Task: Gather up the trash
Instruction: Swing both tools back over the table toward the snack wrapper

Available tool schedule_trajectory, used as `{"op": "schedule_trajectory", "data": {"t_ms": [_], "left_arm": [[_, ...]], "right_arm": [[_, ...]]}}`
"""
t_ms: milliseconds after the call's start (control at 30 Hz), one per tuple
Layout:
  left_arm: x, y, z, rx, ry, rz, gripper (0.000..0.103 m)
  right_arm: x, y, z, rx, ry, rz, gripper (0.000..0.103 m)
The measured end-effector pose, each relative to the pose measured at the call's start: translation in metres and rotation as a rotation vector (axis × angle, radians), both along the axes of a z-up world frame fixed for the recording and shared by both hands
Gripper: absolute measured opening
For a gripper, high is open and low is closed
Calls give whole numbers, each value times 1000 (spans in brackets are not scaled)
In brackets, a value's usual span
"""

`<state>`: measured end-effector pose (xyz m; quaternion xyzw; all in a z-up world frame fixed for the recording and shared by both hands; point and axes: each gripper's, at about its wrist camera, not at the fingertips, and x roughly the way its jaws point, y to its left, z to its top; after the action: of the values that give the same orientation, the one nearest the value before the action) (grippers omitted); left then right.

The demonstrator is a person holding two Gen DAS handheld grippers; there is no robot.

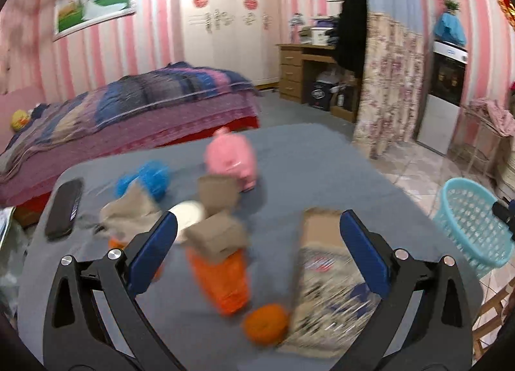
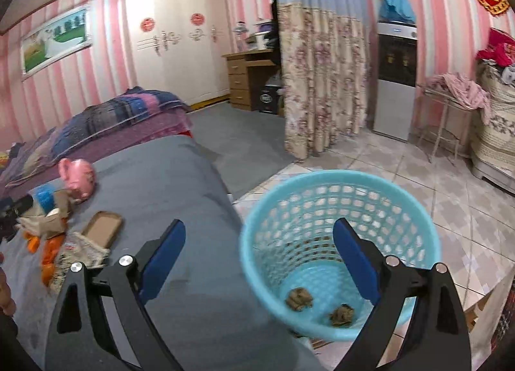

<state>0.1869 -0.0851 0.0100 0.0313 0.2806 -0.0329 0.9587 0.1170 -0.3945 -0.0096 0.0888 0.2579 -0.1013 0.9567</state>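
My left gripper hangs open over a grey-covered table, nothing between its blue pads. Below it lies blurred litter: an orange wrapper, brown cardboard scraps, a torn printed carton and an orange ball. My right gripper is open and empty at the table's right edge, above a turquoise mesh basket on the floor. Two brown crumpled wads lie in the basket's bottom. The basket also shows at the right in the left wrist view.
A pink piggy bank, a blue mesh puff, a white round object and a black remote share the table. A bed lies behind it. A floral curtain and tiled floor are on the right.
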Motion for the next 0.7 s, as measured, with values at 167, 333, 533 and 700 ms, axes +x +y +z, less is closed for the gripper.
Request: {"op": "schedule_trajectory", "data": {"t_ms": [167, 333, 533, 700], "left_arm": [[-13, 41, -10, 8, 18, 66, 98], [-20, 73, -22, -15, 51, 119, 98], [-30, 92, -28, 22, 20, 151, 98], [-32, 106, -36, 7, 38, 150, 97]], "right_arm": [[0, 30, 4, -69, -17, 56, 97], [4, 52, -1, -76, 11, 137, 99], [13, 62, -9, -39, 59, 158, 99], [17, 80, -17, -76, 94, 164, 99]]}}
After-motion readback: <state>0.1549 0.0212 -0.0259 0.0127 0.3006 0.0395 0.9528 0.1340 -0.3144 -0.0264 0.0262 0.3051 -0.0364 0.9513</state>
